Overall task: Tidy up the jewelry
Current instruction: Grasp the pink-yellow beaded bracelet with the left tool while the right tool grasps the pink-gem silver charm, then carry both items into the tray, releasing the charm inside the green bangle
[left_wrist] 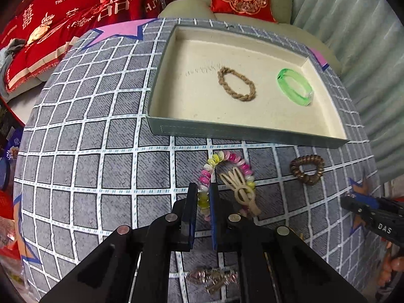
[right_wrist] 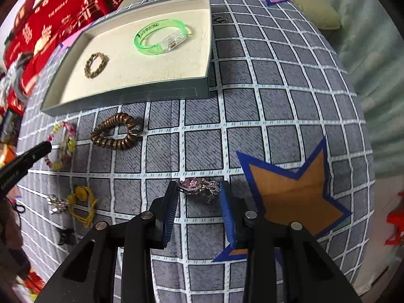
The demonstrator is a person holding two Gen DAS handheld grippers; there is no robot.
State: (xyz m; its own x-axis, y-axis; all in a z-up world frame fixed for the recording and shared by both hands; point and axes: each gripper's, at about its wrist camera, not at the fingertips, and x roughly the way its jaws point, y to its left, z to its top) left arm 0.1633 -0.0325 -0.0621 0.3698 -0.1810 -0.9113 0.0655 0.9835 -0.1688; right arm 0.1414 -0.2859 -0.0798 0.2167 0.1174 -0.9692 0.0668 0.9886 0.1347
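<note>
A grey tray (left_wrist: 242,129) (right_wrist: 126,96) with a cream lining holds a tan twisted band (left_wrist: 236,83) (right_wrist: 95,64) and a green bangle (left_wrist: 295,86) (right_wrist: 161,36). My left gripper (left_wrist: 203,192) is shut on the left side of a pink, white and yellow spiral hair tie (left_wrist: 228,160) (right_wrist: 63,146) on the cloth. A cream hair clip (left_wrist: 240,189) lies inside that tie. My right gripper (right_wrist: 199,189) is open around a pink-stone pendant (right_wrist: 199,186) on the cloth. A brown spiral hair tie (left_wrist: 306,169) (right_wrist: 116,135) lies in front of the tray.
The grey checked cloth (left_wrist: 88,164) (right_wrist: 277,101) has star patches (right_wrist: 293,189). A yellow hair tie (right_wrist: 82,205), a silver piece (right_wrist: 56,203) and a black clip (right_wrist: 64,236) lie at the left. A silver trinket (left_wrist: 214,277) lies under my left gripper. Red cushions (left_wrist: 75,12) lie behind.
</note>
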